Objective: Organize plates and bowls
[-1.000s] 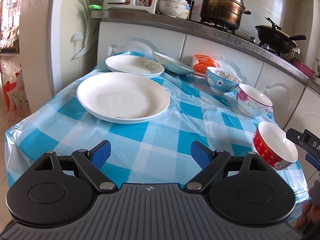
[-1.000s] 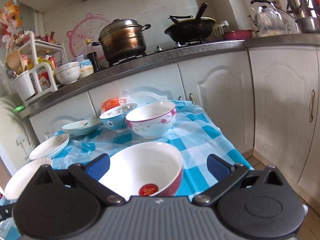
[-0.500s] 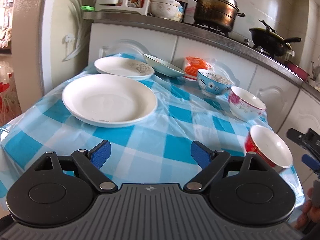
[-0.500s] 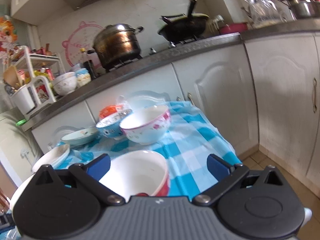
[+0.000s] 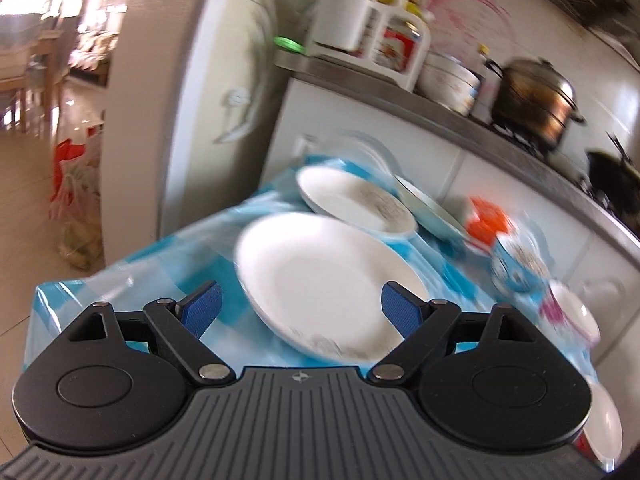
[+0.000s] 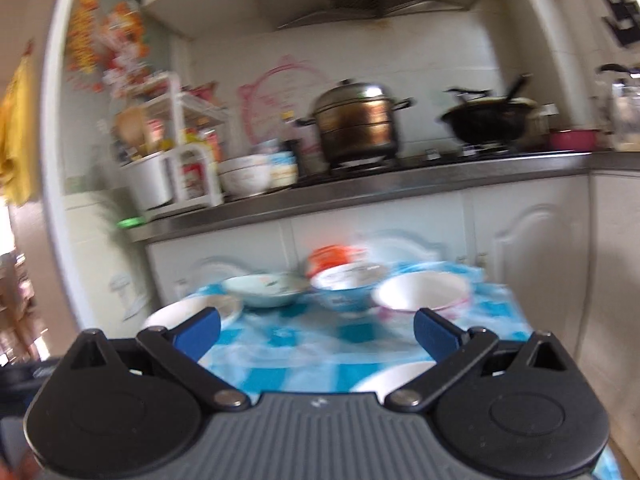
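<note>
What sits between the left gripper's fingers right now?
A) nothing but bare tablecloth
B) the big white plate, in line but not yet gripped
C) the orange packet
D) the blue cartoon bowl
B: in the left wrist view the big white plate lies on the checked tablecloth framed by the open left gripper, whose blue pads stand wide apart without touching it.

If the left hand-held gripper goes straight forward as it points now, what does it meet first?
Most likely the large plain white round plate, which lies between the open fingers of the left hand-held gripper on the blue checked tablecloth. Blur makes the depth uncertain.
</note>
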`<state>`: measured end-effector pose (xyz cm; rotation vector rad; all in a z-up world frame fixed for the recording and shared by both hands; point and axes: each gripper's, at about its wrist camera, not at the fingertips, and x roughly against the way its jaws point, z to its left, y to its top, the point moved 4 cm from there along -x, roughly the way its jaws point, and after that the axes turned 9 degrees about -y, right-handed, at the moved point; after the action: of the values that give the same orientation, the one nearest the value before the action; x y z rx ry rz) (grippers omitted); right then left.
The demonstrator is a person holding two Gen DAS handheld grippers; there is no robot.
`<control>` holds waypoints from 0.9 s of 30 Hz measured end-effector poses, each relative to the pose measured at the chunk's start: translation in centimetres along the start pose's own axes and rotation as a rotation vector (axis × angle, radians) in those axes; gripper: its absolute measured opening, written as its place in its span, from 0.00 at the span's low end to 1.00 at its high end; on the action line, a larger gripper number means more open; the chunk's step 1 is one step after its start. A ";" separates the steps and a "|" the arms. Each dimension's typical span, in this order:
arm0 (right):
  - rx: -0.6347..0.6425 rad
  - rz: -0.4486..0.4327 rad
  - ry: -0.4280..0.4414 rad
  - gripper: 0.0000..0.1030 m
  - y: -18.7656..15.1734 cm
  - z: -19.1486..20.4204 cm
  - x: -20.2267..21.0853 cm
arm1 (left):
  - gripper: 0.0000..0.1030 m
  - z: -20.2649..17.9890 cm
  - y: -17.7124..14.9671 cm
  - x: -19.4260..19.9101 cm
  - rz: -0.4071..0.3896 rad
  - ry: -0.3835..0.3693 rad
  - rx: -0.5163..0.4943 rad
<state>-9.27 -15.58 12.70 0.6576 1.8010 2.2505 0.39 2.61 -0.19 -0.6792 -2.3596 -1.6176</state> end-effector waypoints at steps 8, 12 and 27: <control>0.022 0.120 0.176 0.99 -1.2 6.0 -4.5 | 0.99 3.0 1.3 -3.2 -0.031 0.069 0.063; -0.004 0.206 0.229 0.96 -2.5 7.8 -7.6 | 0.94 4.7 1.3 -4.5 -0.017 0.084 0.096; -0.104 0.398 0.288 0.94 -6.2 10.5 -14.0 | 0.74 5.3 0.8 -7.0 0.020 0.077 0.036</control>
<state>7.06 -10.52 5.35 0.7617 1.7844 2.8069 7.34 5.89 -4.46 -0.6201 -2.3146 -1.5599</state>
